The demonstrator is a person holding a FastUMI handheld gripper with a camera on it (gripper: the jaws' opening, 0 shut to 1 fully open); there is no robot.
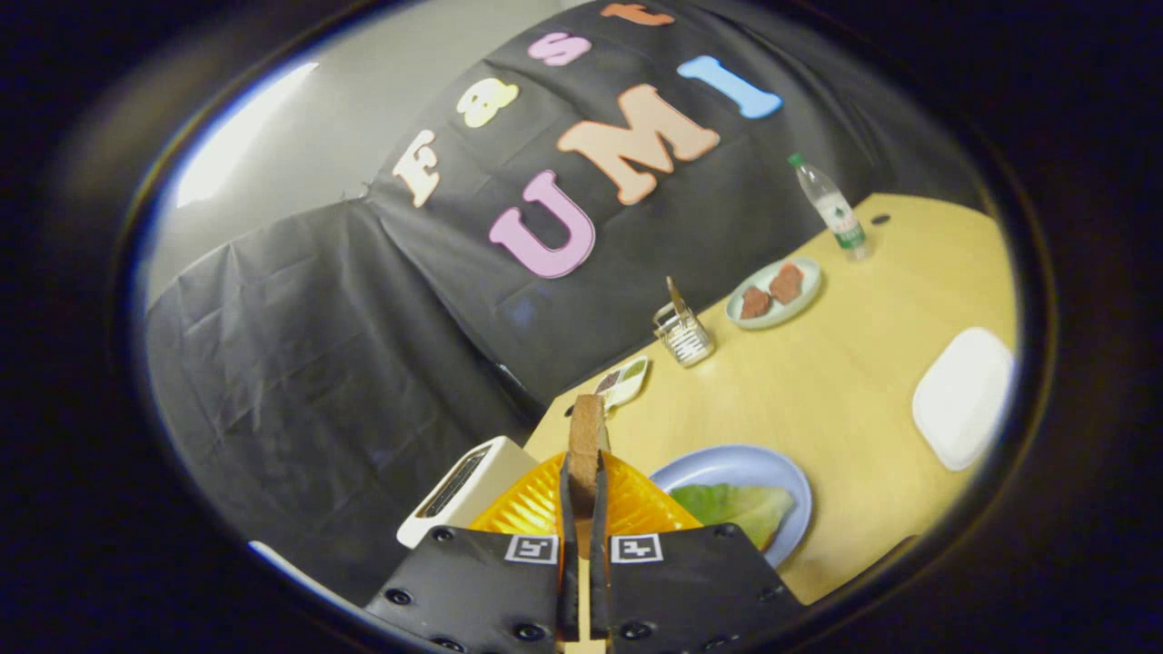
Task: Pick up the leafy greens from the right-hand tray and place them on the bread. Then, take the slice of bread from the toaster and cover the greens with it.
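The slice of bread [585,445] stands edge-on between the gripper [581,495] fingers, which are closed onto it and cover its lower end, and behind them the orange plate [531,509] is largely masked. Just right of the fingers, the leafy greens [736,509] on the blue plate [740,463] are partly covered by the gripper body. Far beyond, the small dish [625,381] holds contents too small to tell, and the toaster [463,490] to the left is cut off below.
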